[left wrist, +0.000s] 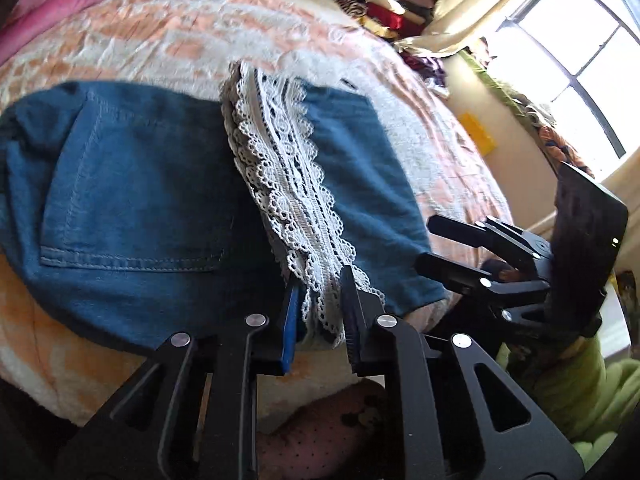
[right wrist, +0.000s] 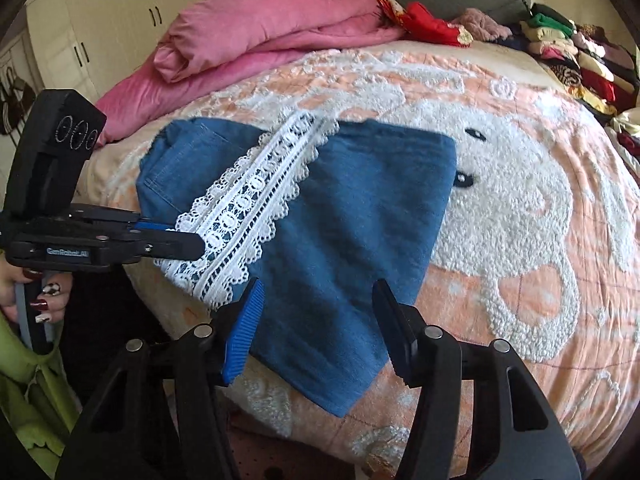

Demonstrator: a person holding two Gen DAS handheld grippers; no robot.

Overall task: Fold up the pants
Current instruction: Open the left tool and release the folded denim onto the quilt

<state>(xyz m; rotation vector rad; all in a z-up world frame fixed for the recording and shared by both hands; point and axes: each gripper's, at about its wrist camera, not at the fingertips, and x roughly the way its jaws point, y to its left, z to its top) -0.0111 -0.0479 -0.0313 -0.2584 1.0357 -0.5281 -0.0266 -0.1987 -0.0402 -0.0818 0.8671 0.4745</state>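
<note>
The blue pants (right wrist: pixel 320 208) lie folded on the bed (right wrist: pixel 520 208), a white lace strip (right wrist: pixel 248 208) running across them. The left claw (left wrist: pixel 320 312) reaches level from the bed's edge, pinching the lace end. The right claw (right wrist: pixel 316 320) hovers spread over the near corner of the pants.

Two black hand-held grippers reach forward side by side. The left gripper (left wrist: pixel 318 312) has its two fingers drawn close together, pinching white lace trim between the pads. One pad (left wrist: pixel 289 320) is blue and ribbed. In the right wrist view, the same gripper (right wrist: pixel 196 240) points in from the left, held by a hand (right wrist: pixel 38 294) with dark red and patterned nails. The right gripper (right wrist: pixel 320 320) has its fingers spread wide apart, gripping nothing, above blue cloth.
</note>
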